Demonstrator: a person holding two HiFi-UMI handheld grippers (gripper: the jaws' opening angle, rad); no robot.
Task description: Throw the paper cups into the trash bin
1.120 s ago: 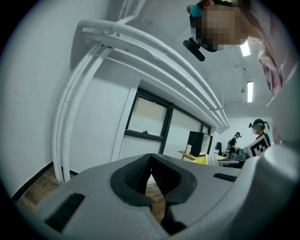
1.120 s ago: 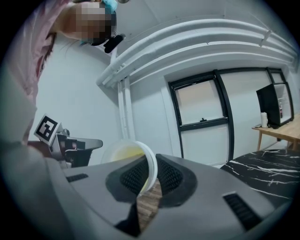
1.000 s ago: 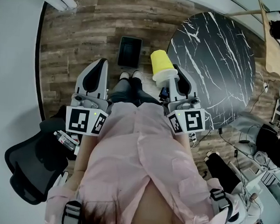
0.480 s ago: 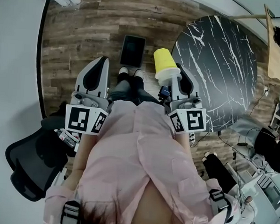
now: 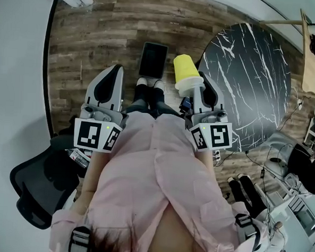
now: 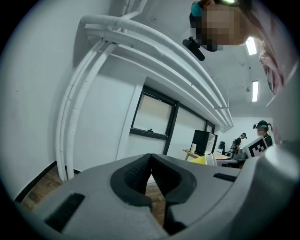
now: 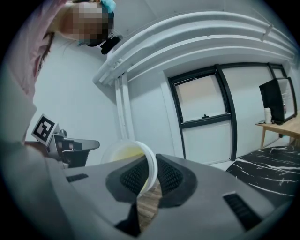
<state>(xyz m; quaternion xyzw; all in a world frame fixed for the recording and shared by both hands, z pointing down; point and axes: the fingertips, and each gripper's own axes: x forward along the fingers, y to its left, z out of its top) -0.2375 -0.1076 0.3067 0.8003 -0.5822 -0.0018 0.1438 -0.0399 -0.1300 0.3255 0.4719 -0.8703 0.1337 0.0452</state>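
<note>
The yellow paper cup (image 5: 185,70) is pinched by its rim in the right tool (image 5: 194,86) and held over the floor off the worktop (image 5: 251,75) edge, near the dark trash bin (image 5: 153,59). The left tool (image 5: 109,83) is closed and empty. The drop is not yet made.

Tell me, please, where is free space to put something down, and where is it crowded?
Free: the black marble table top, which looks bare, and the wood floor between the white wall and the dark bin. Crowded: the floor beside the table, with cables, and the corner with the office chair.
</note>
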